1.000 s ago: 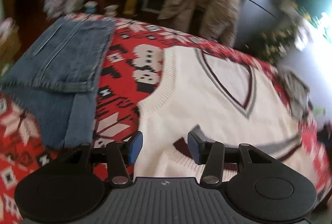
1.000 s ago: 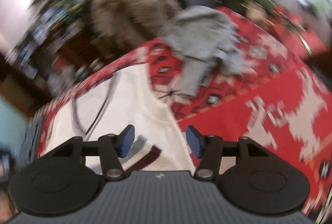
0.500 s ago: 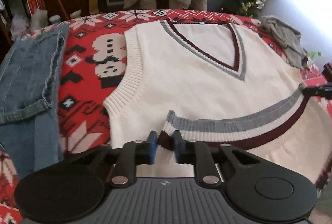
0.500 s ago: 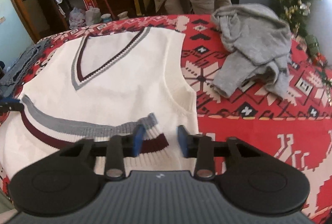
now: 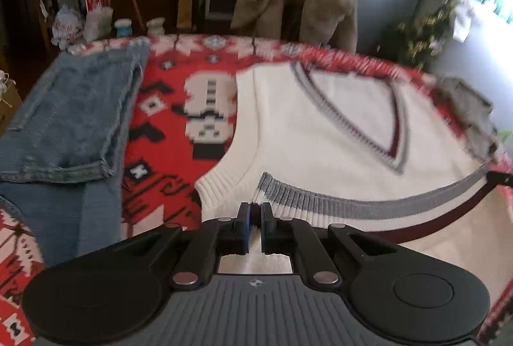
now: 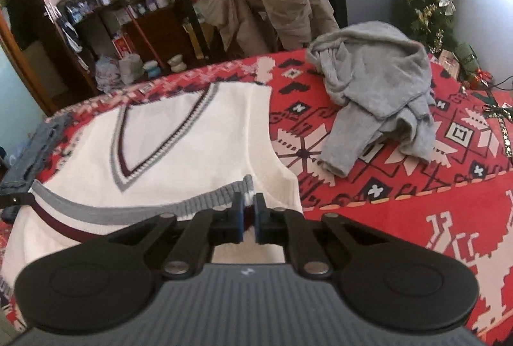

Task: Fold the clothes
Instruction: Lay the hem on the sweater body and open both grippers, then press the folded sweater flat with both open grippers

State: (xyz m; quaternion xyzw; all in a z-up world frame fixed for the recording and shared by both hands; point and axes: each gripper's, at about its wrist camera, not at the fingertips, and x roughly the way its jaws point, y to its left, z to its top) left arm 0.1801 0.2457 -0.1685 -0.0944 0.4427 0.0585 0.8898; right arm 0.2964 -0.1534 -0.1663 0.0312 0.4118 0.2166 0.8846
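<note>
On the red patterned counter (image 5: 166,121), left to right: our left gripper (image 5: 254,226) has just closed its jaws on the white vest's (image 5: 320,134) striped hem; our right gripper (image 6: 247,219) likewise pinches the other hem corner. Both corners secured, we can fold upward.

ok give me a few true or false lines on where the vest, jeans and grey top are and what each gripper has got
1. The left gripper is shut on the striped hem of the cream knitted V-neck vest. True.
2. The right gripper is open above the red patterned cloth. False: it is shut on the vest's hem too.
3. The folded blue denim jeans lie on top of the vest. False: they lie beside it, apart.
4. The crumpled grey top lies unfolded. True.
</note>
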